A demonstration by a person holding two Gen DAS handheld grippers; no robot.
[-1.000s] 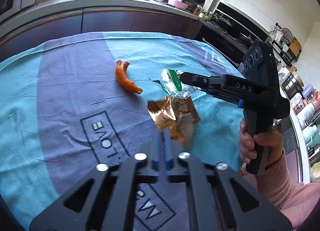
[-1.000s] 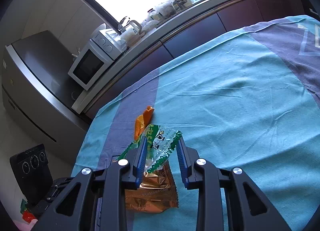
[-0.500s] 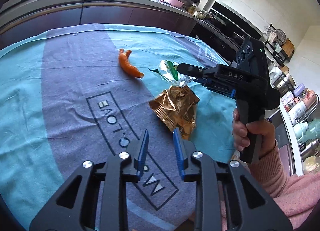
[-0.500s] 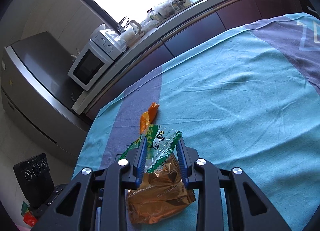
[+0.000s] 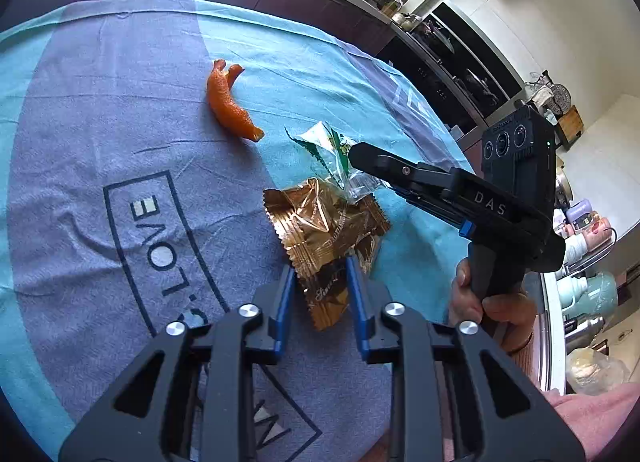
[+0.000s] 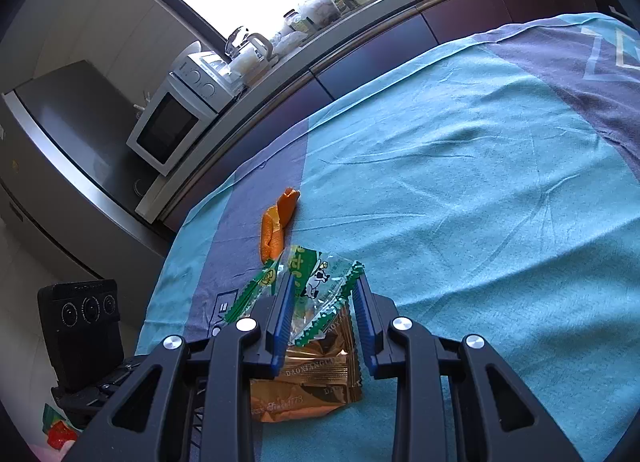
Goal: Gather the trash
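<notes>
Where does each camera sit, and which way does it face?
Left wrist: on the left gripper, facing down across the blue tablecloth at the gold foil wrapper; shows the right gripper and a hand.
Right wrist: on the right gripper, facing the window; its fingers hold the clear green-printed wrapper.
Shared: both wrappers, orange peel.

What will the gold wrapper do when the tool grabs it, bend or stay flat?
The gold wrapper will probably bend and crinkle: it is thin foil, already creased. It looks empty and flat, so likely very light. The shiny surface may slip between the left tool fingers, which have been closing around its lower corner.
</notes>
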